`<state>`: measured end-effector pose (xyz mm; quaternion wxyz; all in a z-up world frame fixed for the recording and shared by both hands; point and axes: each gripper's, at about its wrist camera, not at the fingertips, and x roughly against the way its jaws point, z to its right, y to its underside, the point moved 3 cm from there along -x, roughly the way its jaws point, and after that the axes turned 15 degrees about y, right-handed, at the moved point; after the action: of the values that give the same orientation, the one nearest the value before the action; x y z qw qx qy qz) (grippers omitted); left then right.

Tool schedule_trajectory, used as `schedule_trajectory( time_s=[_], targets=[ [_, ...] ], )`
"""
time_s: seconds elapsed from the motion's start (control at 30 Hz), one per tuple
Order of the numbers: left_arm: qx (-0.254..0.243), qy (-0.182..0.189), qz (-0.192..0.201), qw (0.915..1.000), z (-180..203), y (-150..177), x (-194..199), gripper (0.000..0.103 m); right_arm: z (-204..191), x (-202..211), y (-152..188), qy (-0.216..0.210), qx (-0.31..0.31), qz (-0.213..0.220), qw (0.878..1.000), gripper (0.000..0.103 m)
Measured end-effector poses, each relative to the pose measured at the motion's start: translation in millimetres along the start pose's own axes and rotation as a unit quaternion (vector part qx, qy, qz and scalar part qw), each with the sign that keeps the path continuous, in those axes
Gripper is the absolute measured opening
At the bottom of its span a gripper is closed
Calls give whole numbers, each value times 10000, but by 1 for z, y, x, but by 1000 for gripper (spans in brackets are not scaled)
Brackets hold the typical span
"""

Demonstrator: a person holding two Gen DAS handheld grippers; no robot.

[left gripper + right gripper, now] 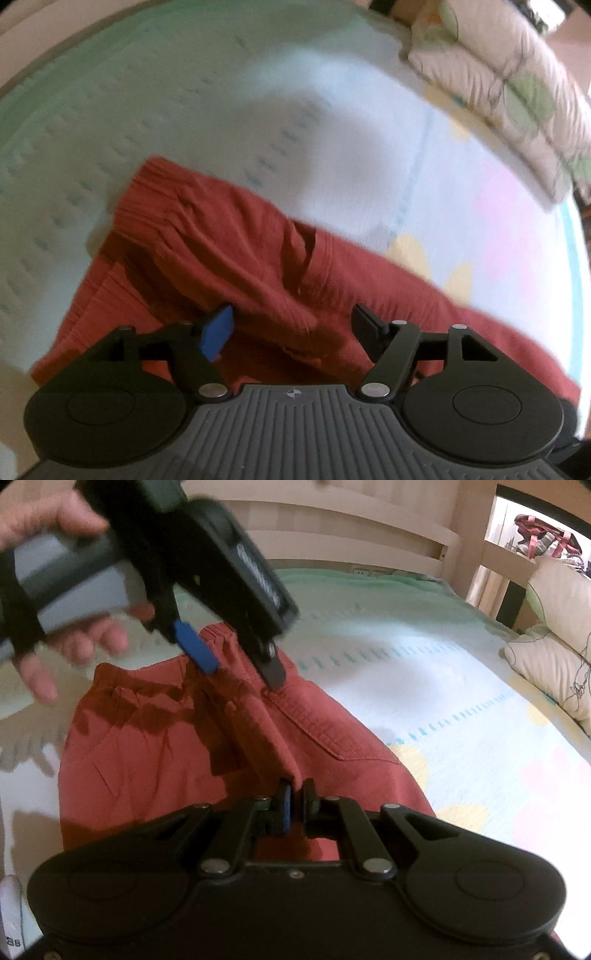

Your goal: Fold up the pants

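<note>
In the left wrist view, the left tool (291, 328) stands with its jaws wide apart and nothing pinched between them; one finger carries a blue pad (218, 332). Beneath and beyond it, the rust-red cotton pants (236, 243) lie on the pale mint-and-white patterned bed sheet (258, 110), with the gathered waistband at eleven o'clock. A cream floral-print pillow (509, 85) sits at two o'clock.

In the right wrist view, the right tool (295, 801) is closed on a raised fold of the same pants (147, 746), the cloth pinched between its pads. The left tool (240, 668) hangs above the waistband at eleven o'clock, jaws spread and clear of the cloth, carried by a person's hand (74, 635). A back pocket shows at one o'clock from the pinch.
</note>
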<state>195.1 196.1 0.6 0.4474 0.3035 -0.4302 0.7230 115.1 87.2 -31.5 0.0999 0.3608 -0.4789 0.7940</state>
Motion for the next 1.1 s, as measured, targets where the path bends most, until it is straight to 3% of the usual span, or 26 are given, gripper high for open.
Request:
schedule_trajectory(
  time_s=[0.13,0.33,0.4,0.53,0.73,0.93,1.0,1.1],
  targets=[
    [-76,-35,-488,9988,0,10,-23,69,-3,-3,3,-66,47,-39,10000,12],
    [168,-77,-741,9971,-9,7,-40,68,-8,-7,8,-163,70,-98,9998,12],
    [147,-15,-647,9978,-8,5,-38,52,-8,-7,8,-174,52,-92,9998,13],
    [60,-150,-503,9986,-6,2,-30,47,-3,-7,7,-189,-2,-51,9998,13],
    [-393,-406,21,9984,12,-5,-12,12,3,-2,5,-136,-65,83,9999,12],
    [-698,-130,721,9949,55,-11,47,9,34,32,-16,-53,-549,468,9974,12],
    [-858,-18,754,9935,67,-11,72,9,44,55,-24,-138,-707,615,9955,12],
    [-1130,35,491,9924,74,-4,98,10,42,86,-27,-381,-738,722,9939,13]
  ],
)
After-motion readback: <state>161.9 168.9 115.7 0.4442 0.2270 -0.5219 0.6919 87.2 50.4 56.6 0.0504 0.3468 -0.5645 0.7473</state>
